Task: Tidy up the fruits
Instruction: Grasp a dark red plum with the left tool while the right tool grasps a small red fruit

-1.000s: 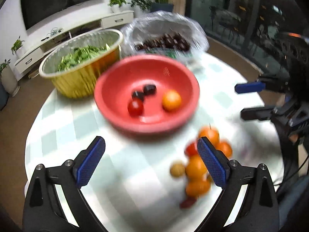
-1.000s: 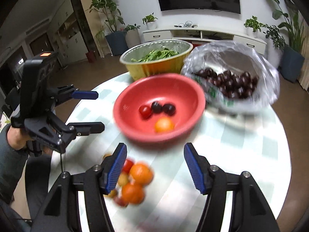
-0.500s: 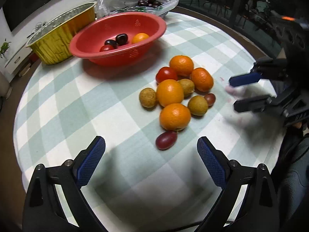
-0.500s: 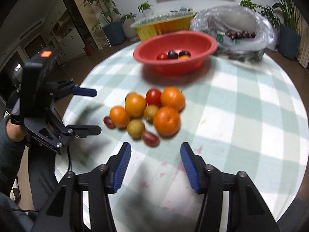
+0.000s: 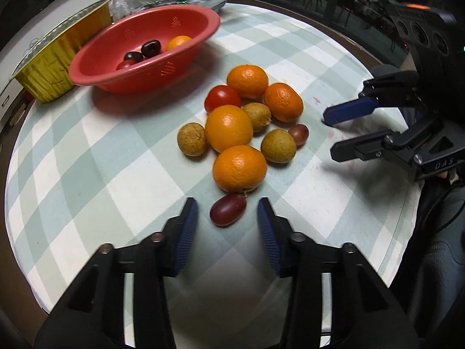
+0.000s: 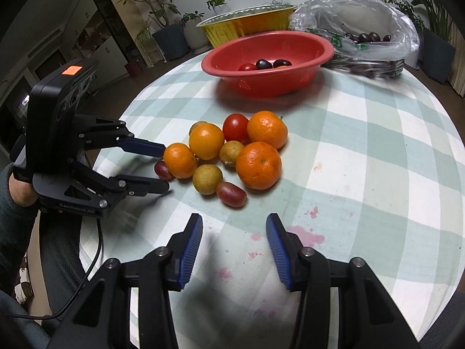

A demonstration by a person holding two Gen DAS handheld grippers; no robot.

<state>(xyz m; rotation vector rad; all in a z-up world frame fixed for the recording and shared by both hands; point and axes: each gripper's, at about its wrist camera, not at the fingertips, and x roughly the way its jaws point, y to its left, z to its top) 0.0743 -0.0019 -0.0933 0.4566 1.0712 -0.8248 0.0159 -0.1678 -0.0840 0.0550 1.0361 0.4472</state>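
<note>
A pile of fruit lies mid-table: several oranges [image 5: 239, 168], a tomato [image 5: 222, 97], brown longans [image 5: 192, 139] and red grapes. One red grape [image 5: 228, 210] lies just ahead of my left gripper [image 5: 228, 226], whose jaws are open around its near side without touching. My right gripper [image 6: 234, 241] is open and empty, a short way before another red grape [image 6: 231, 193]. The red bowl [image 5: 186, 58] holds a tomato, two dark fruits and an orange. Each gripper shows in the other's view: the left [image 6: 162, 165], the right [image 5: 334, 133].
A gold foil tray [image 5: 55, 58] of greens and a plastic bag of dark cherries [image 6: 366, 39] stand behind the bowl. The round table has a green checked cloth [image 6: 377, 174] with pink stains near my right gripper. The table edge curves close on both sides.
Both grippers have dropped lower and moved in toward the fruit pile. The left jaws have narrowed and now flank the near red grape. The right jaws stay open.
</note>
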